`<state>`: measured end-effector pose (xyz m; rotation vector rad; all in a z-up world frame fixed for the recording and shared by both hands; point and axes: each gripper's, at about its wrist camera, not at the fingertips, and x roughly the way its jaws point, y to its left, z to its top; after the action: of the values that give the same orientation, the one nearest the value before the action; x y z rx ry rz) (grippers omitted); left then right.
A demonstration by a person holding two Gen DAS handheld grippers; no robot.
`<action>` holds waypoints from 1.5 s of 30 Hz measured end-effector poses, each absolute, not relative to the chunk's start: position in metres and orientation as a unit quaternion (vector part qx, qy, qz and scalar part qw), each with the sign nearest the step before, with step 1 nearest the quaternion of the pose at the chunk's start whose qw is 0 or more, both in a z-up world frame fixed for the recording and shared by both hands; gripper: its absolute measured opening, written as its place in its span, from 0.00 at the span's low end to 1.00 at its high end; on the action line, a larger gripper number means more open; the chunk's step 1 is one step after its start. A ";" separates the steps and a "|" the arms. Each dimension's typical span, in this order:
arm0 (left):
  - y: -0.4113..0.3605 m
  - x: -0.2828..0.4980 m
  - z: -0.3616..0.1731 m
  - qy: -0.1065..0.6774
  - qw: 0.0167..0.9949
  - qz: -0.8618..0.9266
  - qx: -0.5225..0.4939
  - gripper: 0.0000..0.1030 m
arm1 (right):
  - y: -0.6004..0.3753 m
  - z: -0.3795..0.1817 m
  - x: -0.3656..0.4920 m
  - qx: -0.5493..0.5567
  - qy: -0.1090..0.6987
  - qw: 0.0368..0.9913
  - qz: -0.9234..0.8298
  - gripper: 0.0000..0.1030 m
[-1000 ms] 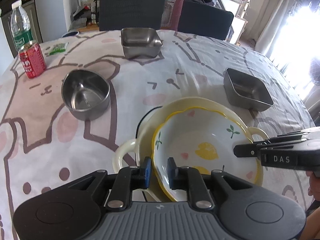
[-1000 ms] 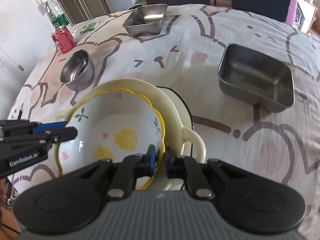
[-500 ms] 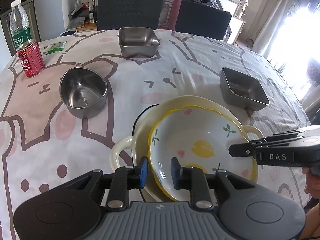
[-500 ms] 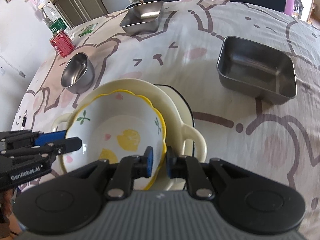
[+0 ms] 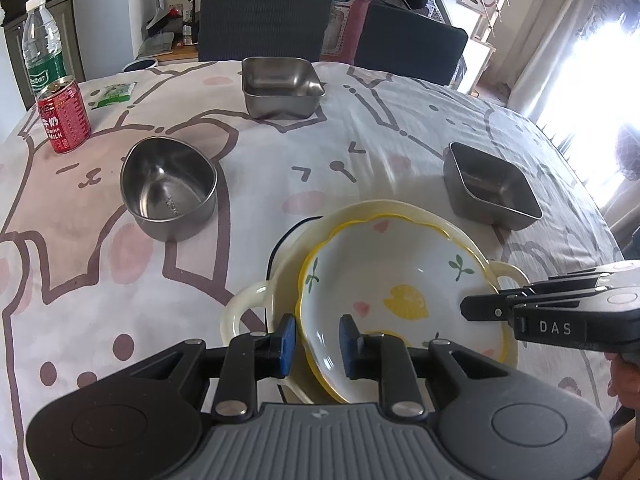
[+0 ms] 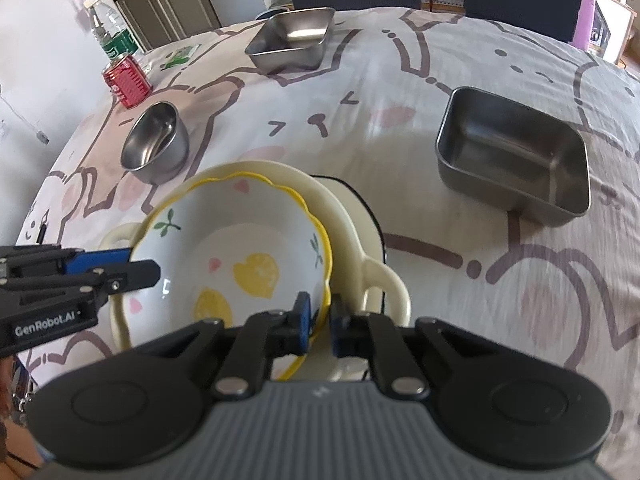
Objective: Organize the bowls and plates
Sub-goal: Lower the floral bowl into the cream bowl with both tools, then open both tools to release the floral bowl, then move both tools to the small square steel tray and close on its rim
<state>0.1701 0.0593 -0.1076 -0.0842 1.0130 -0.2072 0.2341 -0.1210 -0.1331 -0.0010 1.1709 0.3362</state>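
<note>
On the desk [image 5: 360,152], spread with a cartoon-print cloth, steel dishes stand toward the far edge before two dark chairs [image 5: 264,20]. At the near edge the flowered bowl [image 5: 400,292] sits nested in a cream handled dish [image 5: 248,308]. The left claw [image 5: 316,338] straddles its rim, released; the right claw [image 6: 318,320] is clenched on the opposite rim.

A table [image 5: 380,128] under a cloth printed with brown-outlined cartoon faces and pink blotches fills the room's centre. Two dark upholstered chairs [image 5: 264,24] stand at its far edge. Harsh daylight pours through a curtained window [image 5: 592,64] on the right; grey cabinets [image 6: 164,0] line the far wall.
</note>
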 end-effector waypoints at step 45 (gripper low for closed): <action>-0.028 0.221 -0.054 0.397 0.908 -0.130 -0.028 0.99 | -0.263 -0.059 0.249 0.071 0.394 0.915 0.051 1.00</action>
<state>0.2212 -0.0279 -0.0536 -0.0580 0.8190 -0.2677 0.2490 -0.2629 -0.0588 0.1452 0.8103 0.1055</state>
